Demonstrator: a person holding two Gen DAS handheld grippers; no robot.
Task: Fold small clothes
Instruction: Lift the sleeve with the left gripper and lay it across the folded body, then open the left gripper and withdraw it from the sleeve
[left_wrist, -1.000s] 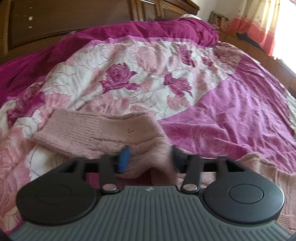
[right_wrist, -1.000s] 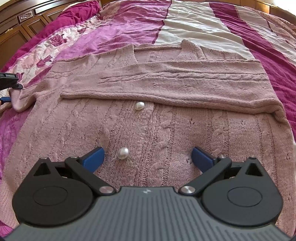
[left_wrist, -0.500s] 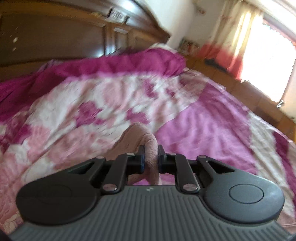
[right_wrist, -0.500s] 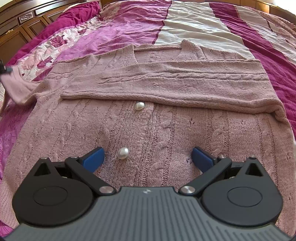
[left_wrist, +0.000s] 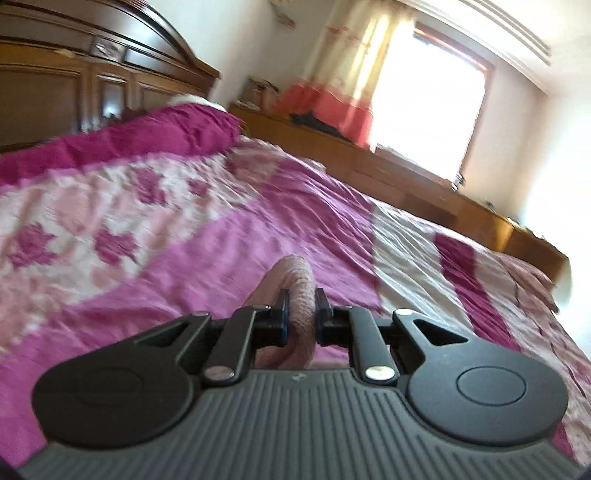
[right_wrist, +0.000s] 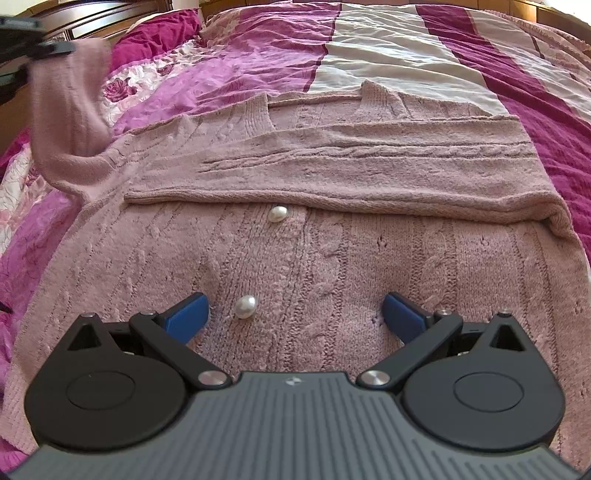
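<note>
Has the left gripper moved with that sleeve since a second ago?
Yes. In the right wrist view the left gripper has risen, lifting the sleeve off the bedspread beside the cardigan.

1. The left gripper (left_wrist: 300, 310) is clamped on a fold of pink knit sleeve (left_wrist: 295, 284), which arches up between its two fingers and drops down behind them.
2. The gripper is held up off the bed (left_wrist: 221, 240), and the view is tilted.
3. The bedspread has a white patch with magenta roses at left, a plain purple-pink field in the middle, and cream and dark magenta stripes at right.
4. A dark wooden headboard (left_wrist: 74, 85) stands at upper left.
5. A bright window (left_wrist: 424, 99) with a cream and coral curtain (left_wrist: 343, 81) sits above a low wooden cabinet (left_wrist: 369, 162).
</note>
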